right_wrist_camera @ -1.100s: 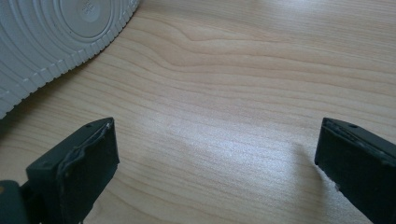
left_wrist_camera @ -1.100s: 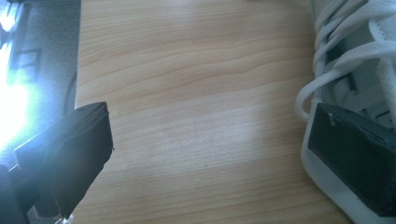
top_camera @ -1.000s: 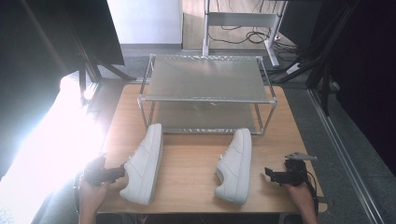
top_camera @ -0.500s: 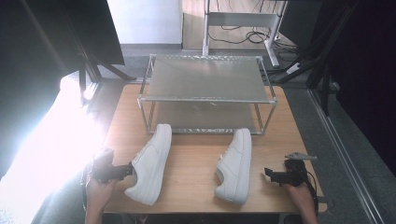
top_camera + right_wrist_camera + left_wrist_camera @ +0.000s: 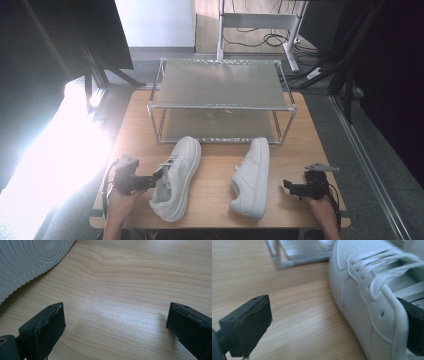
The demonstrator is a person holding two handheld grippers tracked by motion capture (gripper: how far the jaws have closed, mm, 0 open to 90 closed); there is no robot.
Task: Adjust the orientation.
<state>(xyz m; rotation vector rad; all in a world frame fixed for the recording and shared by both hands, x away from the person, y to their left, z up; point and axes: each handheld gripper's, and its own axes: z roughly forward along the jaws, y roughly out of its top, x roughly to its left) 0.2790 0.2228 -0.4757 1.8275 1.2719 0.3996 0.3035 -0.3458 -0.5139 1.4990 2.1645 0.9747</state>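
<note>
Altogether two white shoes (image 5: pixel 176 178) (image 5: pixel 251 177), one rack (image 5: pixel 220 102); both grippers' (image 5: pixel 159 175) (image 5: pixel 286 185) fingers spread, empty.

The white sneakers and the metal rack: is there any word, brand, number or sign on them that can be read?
No readable text.
Left sneaker: plain white leather, no logo or lettering legible.
Right sneaker: its sole has a small raised mark in the round tread, too blurred to read.
Metal rack: bears no label.
</note>
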